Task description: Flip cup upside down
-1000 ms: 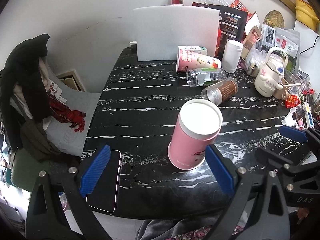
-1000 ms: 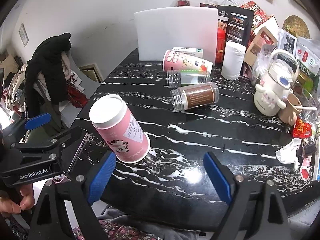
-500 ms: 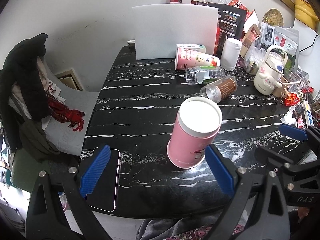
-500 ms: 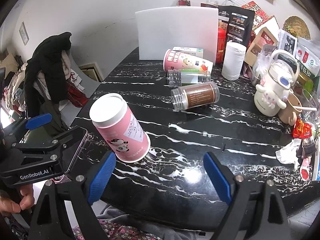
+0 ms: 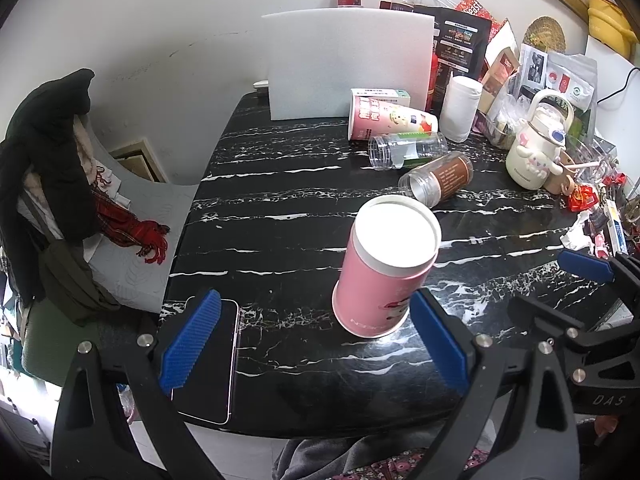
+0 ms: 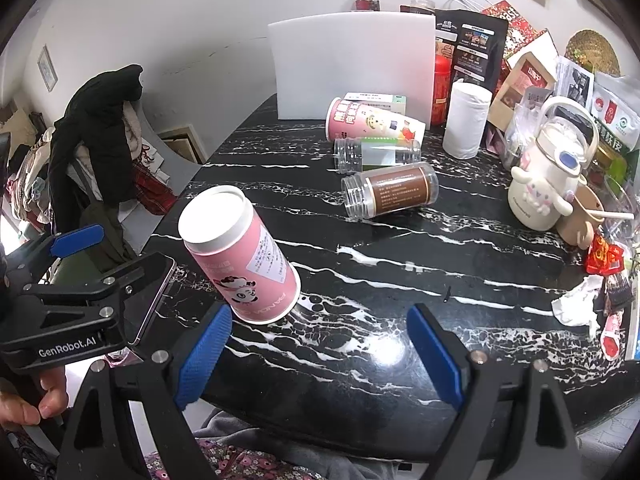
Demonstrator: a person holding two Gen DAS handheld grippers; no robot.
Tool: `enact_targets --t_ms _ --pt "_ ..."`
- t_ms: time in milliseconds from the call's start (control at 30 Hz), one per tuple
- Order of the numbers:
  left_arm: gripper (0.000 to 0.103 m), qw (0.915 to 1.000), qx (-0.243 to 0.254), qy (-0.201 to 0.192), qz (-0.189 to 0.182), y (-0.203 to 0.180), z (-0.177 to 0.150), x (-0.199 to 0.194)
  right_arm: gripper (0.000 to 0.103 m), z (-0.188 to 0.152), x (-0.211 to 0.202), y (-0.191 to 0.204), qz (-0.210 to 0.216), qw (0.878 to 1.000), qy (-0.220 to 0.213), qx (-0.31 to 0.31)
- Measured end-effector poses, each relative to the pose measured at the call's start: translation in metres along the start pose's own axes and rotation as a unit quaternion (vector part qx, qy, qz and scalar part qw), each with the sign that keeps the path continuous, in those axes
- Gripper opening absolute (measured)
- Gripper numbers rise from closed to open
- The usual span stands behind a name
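A pink paper cup (image 5: pixel 382 268) with a white base stands mouth-down on the black marble table (image 5: pixel 280 184), near its front edge. It also shows in the right wrist view (image 6: pixel 244 256). My left gripper (image 5: pixel 314 342) is open and empty, just in front of the cup, which stands by its right finger. My right gripper (image 6: pixel 320 354) is open and empty, to the right of the cup and apart from it. The left gripper's body (image 6: pixel 68 312) shows at the left of the right wrist view.
A phone (image 5: pixel 208 360) lies at the table's front left corner. Two clear jars (image 5: pixel 438 178) and another pink cup (image 5: pixel 390 118) lie on their sides further back. A white board (image 5: pixel 348 64), a white kettle (image 5: pixel 536 148) and packets crowd the back right. A chair with clothes (image 5: pixel 52 152) stands left.
The left wrist view has drawn back and risen slightly, so the cup sits a little farther off. The cup and the right gripper have not moved.
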State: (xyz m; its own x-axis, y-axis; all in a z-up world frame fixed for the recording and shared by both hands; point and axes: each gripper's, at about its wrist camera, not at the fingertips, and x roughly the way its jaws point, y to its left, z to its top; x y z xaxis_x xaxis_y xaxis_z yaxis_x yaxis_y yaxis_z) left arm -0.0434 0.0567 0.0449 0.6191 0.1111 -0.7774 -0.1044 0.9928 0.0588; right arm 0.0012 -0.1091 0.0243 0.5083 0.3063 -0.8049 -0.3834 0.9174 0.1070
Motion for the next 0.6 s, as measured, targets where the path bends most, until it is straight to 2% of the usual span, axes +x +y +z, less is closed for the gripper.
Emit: enact_targets --t_ms 300,600 --pt "0.095 1.0 0.004 -0.006 0.006 -0.0006 -0.0004 -0.0016 0.09 -0.0002 -0.0004 -0.0004 -0.001 1.0 0.001 0.0" --pt "0.095 1.0 0.003 0.005 -0.003 -0.0014 -0.0024 -0.0004 0.09 -0.0028 -0.0004 0.0001 -0.004 1.0 0.003 -0.002"
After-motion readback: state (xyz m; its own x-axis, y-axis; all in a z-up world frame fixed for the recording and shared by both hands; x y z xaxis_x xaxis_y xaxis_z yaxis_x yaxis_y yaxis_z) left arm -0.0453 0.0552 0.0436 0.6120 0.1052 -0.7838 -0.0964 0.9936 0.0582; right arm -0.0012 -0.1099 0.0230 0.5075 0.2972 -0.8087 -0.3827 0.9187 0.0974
